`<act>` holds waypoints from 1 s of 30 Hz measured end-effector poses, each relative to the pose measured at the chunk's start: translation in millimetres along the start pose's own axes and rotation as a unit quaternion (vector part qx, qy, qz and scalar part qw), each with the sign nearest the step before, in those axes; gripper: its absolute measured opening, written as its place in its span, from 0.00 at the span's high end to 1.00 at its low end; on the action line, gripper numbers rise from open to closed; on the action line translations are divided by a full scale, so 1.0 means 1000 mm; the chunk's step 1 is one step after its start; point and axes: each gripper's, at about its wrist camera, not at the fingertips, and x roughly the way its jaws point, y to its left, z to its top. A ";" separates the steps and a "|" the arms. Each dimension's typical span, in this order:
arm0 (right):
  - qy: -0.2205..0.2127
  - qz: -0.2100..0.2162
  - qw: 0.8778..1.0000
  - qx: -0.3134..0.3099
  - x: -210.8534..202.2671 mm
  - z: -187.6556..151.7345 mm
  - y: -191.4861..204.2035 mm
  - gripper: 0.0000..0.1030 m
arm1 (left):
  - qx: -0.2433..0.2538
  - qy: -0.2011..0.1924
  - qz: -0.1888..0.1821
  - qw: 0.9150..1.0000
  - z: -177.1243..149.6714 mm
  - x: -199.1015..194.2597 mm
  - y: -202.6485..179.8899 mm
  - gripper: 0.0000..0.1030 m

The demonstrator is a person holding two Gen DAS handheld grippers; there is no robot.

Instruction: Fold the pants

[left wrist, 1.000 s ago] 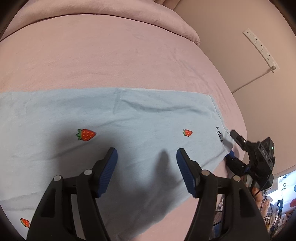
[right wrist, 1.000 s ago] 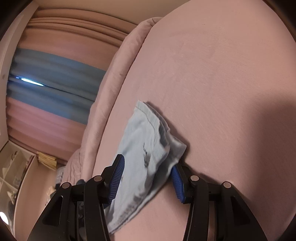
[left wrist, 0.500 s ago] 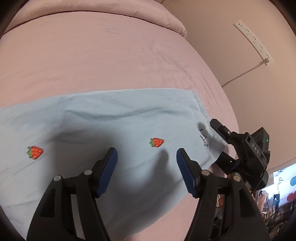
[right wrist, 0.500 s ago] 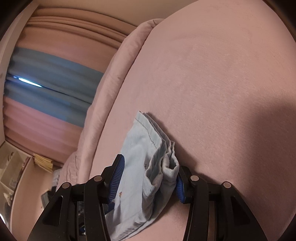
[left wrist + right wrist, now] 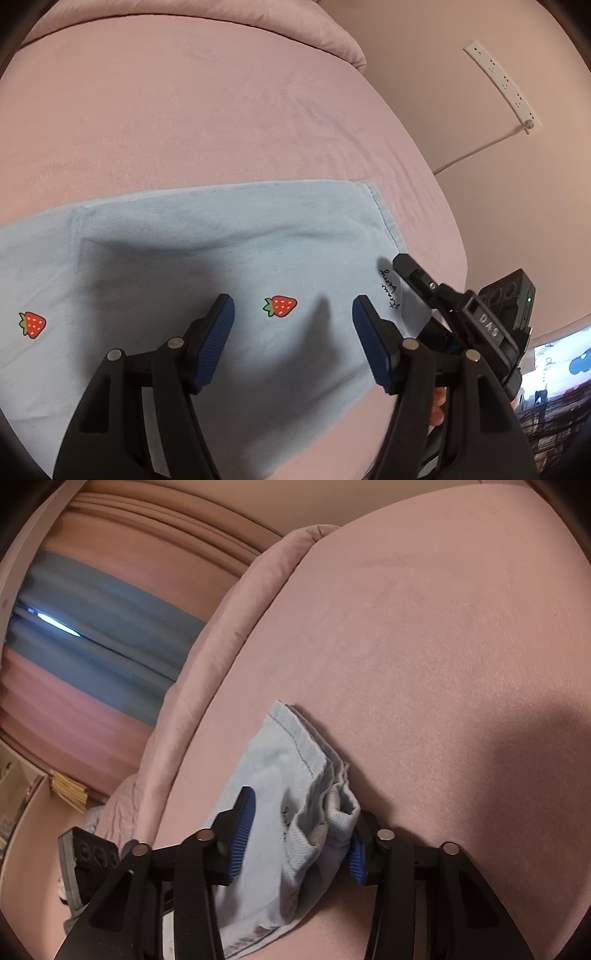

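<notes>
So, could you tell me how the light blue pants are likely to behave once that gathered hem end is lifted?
The pants look thin and wrinkled, so they will probably drape limply. The hem bunches between the right gripper pads, suggesting easy crumpling. Probably light, dragging over the pink bedspread.

Left gripper (image 5: pixel 291 317) and right gripper (image 5: pixel 299 834), black slotted arms, ribbed blue pads (image 5: pixel 214 343), silver pivot screws (image 5: pixel 410 344)

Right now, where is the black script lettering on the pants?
In the left wrist view, the black lettering sits at the pants' right hem, between the strawberry print and the right hand-held gripper.
</notes>
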 end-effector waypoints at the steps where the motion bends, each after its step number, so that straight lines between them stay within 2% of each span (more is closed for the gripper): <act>1: 0.000 -0.002 1.000 0.001 -0.001 0.000 -0.002 0.63 | -0.001 0.000 0.000 1.000 0.000 0.000 0.000 0.36; 5: 0.001 -0.006 1.000 0.008 -0.002 0.002 -0.009 0.78 | -0.001 -0.001 0.002 1.000 0.000 0.000 -0.001 0.36; 7: 0.001 -0.007 1.000 0.007 -0.003 0.002 -0.010 0.80 | 0.001 -0.002 0.004 1.000 -0.001 0.001 -0.001 0.36; 15: -0.004 -0.012 1.000 -0.006 -0.007 0.001 -0.010 0.86 | 0.003 0.001 0.005 1.000 0.001 0.003 -0.001 0.36; 21: -0.001 -0.014 1.000 -0.005 -0.008 0.002 -0.007 0.87 | 0.024 0.012 0.012 1.000 0.004 0.008 -0.002 0.36; 26: 0.002 -0.010 1.000 -0.002 -0.008 0.006 -0.005 0.87 | -0.003 0.022 -0.019 1.000 0.011 0.005 0.009 0.36; 30: 0.004 -0.018 1.000 -0.013 -0.010 0.010 0.005 0.87 | -0.019 0.003 -0.044 0.999 0.005 -0.012 0.019 0.36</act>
